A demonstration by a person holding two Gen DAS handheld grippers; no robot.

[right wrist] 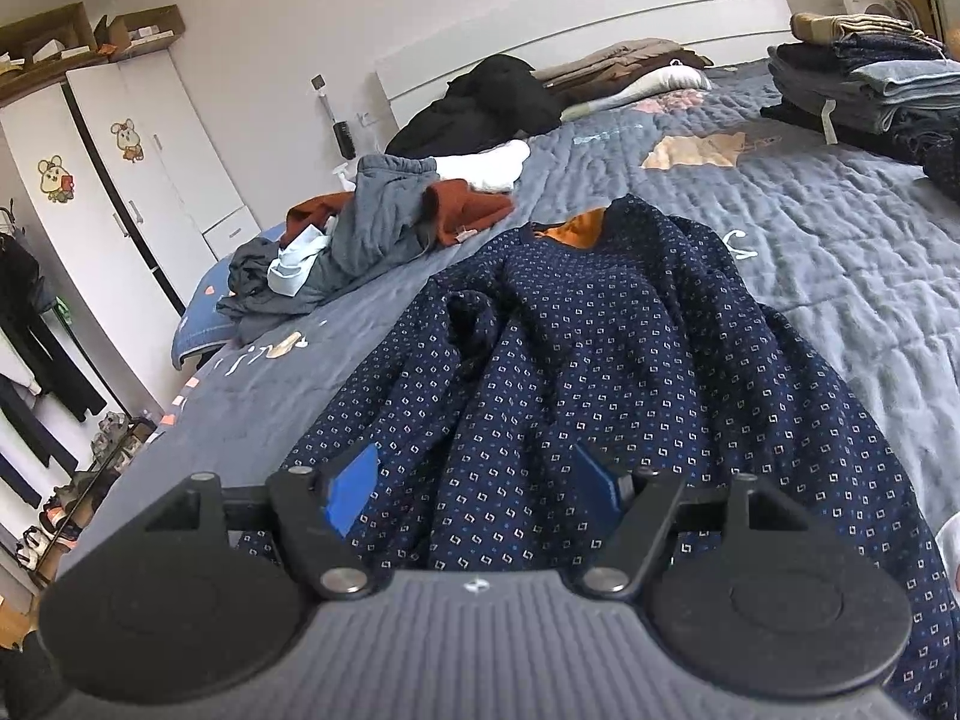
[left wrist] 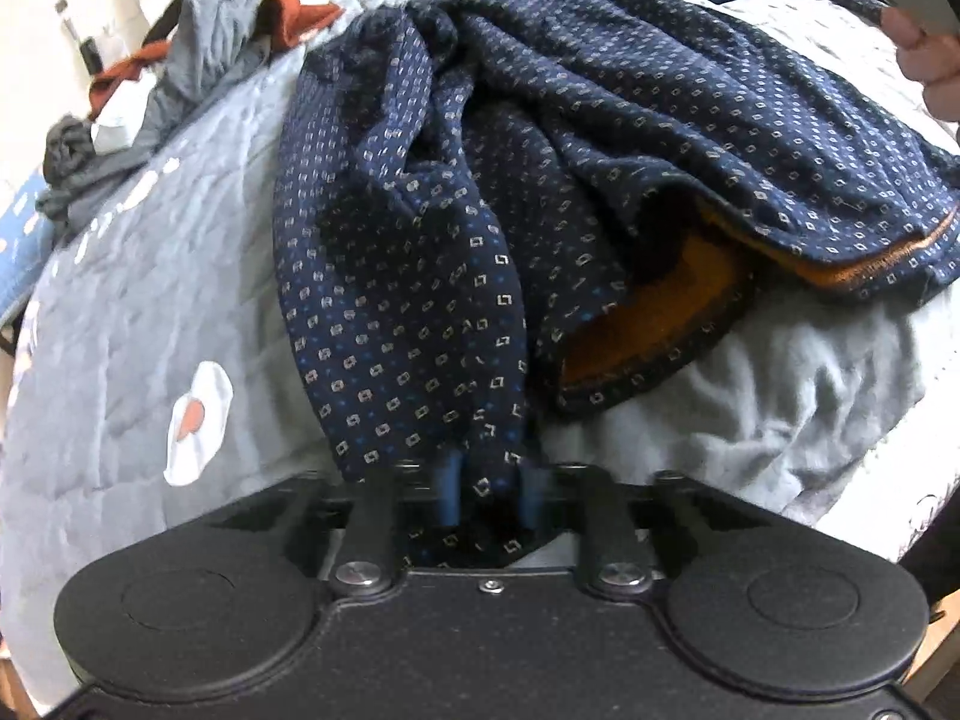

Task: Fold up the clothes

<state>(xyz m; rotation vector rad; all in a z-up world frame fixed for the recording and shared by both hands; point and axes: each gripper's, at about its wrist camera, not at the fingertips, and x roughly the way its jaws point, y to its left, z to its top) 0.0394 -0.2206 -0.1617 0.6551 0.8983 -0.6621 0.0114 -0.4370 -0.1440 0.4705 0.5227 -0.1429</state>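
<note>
A navy sweater (left wrist: 540,138) with small white squares and an orange lining lies crumpled on the grey-blue quilt (left wrist: 138,300). My left gripper (left wrist: 489,486) is shut on a bunched part of the sweater near its sleeve. In the right wrist view the same sweater (right wrist: 600,348) spreads out in front, its orange collar at the far end. My right gripper (right wrist: 480,486) is open over the sweater's near edge, with cloth lying between the blue pads (right wrist: 354,492).
A heap of unfolded clothes (right wrist: 372,222) lies on the bed's left side. A stack of folded clothes (right wrist: 864,90) sits at the far right. A black garment (right wrist: 486,102) lies near the headboard. White wardrobes (right wrist: 120,180) stand left of the bed.
</note>
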